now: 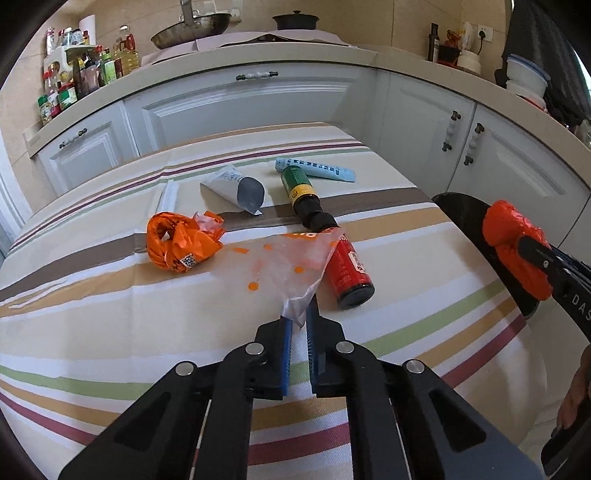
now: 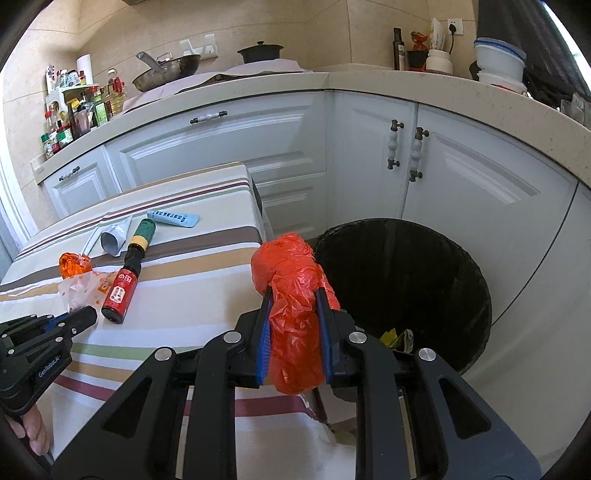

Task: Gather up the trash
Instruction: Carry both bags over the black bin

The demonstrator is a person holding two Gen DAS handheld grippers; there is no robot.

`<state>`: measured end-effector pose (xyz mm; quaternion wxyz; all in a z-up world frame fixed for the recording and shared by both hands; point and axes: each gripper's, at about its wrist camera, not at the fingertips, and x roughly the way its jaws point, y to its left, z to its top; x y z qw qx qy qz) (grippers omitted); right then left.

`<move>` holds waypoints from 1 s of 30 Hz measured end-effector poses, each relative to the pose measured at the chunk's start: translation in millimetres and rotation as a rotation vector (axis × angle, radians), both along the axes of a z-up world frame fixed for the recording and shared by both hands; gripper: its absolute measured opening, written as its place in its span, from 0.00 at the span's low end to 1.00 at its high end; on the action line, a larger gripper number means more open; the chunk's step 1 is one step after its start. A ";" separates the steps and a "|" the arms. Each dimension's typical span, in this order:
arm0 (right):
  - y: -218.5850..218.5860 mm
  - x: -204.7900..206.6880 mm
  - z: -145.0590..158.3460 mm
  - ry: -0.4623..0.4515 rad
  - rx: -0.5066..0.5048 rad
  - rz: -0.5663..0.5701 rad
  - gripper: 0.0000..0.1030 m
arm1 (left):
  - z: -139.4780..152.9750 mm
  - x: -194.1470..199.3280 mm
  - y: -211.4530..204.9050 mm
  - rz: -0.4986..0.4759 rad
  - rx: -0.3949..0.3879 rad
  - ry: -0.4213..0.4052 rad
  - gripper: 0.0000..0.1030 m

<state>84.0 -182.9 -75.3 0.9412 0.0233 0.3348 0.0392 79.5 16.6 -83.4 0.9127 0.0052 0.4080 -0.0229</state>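
My left gripper [image 1: 298, 317] is shut on the near corner of a clear plastic bag with orange dots [image 1: 284, 262], which lies on the striped tablecloth [image 1: 110, 314]. The same bag [image 2: 79, 286] and left gripper [image 2: 79, 319] show at the left of the right wrist view. My right gripper [image 2: 293, 306] is shut on a bunched orange-red plastic bag [image 2: 293, 295], held at the table's edge beside the black-lined trash bin [image 2: 406, 277]. That bag [image 1: 513, 243] also appears at the right of the left wrist view. A crumpled orange wrapper [image 1: 181, 240] lies to the left.
Two dark bottles lie end to end, one red-labelled [image 1: 349, 273], one green-labelled [image 1: 299, 184]. A grey-capped tube [image 1: 236, 190] and a light blue tube [image 1: 317, 170] lie further back. White cabinets [image 2: 461, 184] and a counter with a wok [image 1: 192, 29] stand behind. Some scraps lie inside the bin.
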 end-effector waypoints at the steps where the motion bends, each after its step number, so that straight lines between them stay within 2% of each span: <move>1: 0.0 0.0 0.1 -0.001 0.000 0.000 0.20 | 0.1 -0.3 0.4 0.000 0.002 -0.004 0.07; 15: 1.8 -5.4 7.0 -0.026 0.003 -0.003 0.20 | 20.7 -12.4 10.0 0.029 -0.013 -0.074 0.06; 22: -6.6 -10.8 18.3 -0.063 0.008 -0.027 0.20 | 36.4 -10.2 -5.4 -0.009 -0.025 -0.121 0.06; 30: -33.2 -10.5 31.7 -0.106 -0.005 -0.097 0.20 | 53.1 3.2 -43.8 -0.093 -0.053 -0.180 0.06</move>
